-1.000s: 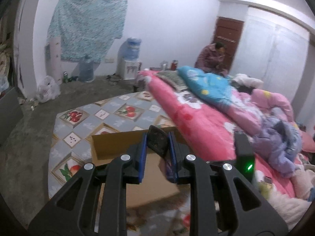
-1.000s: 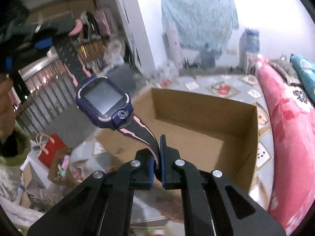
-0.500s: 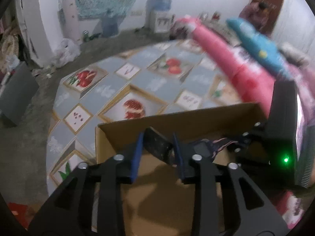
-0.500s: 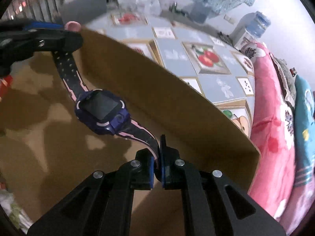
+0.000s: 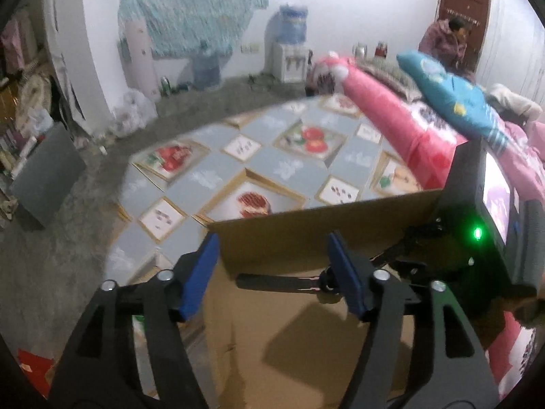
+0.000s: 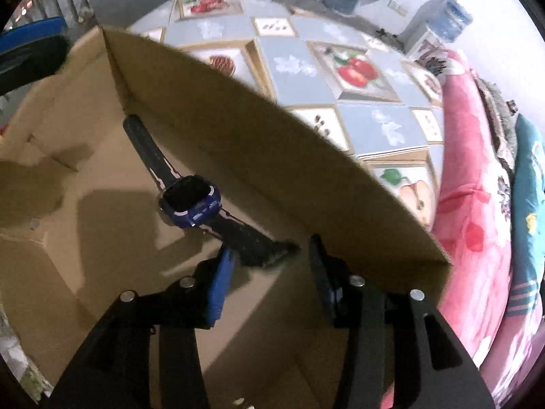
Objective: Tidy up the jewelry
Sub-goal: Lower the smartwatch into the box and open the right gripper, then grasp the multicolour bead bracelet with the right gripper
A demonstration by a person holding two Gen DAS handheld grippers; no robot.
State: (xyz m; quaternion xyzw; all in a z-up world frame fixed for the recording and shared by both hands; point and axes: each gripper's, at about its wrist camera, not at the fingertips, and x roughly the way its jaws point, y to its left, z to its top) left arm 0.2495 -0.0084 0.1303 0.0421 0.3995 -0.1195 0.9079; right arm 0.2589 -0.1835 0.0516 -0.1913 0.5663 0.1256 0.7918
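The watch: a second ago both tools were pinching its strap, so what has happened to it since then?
Both tools let go. The left tool and right tool now stand open, and the watch, lowered from above the cardboard box, lies on the box floor along its far wall. The box and the patterned mat stayed put.

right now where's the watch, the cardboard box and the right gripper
watch (image 6: 190, 201): right wrist view, on its dark screen.
cardboard box (image 6: 272, 143): right wrist view, inner face of the far wall.
right gripper (image 6: 269, 272): right wrist view, gap between open fingertips.
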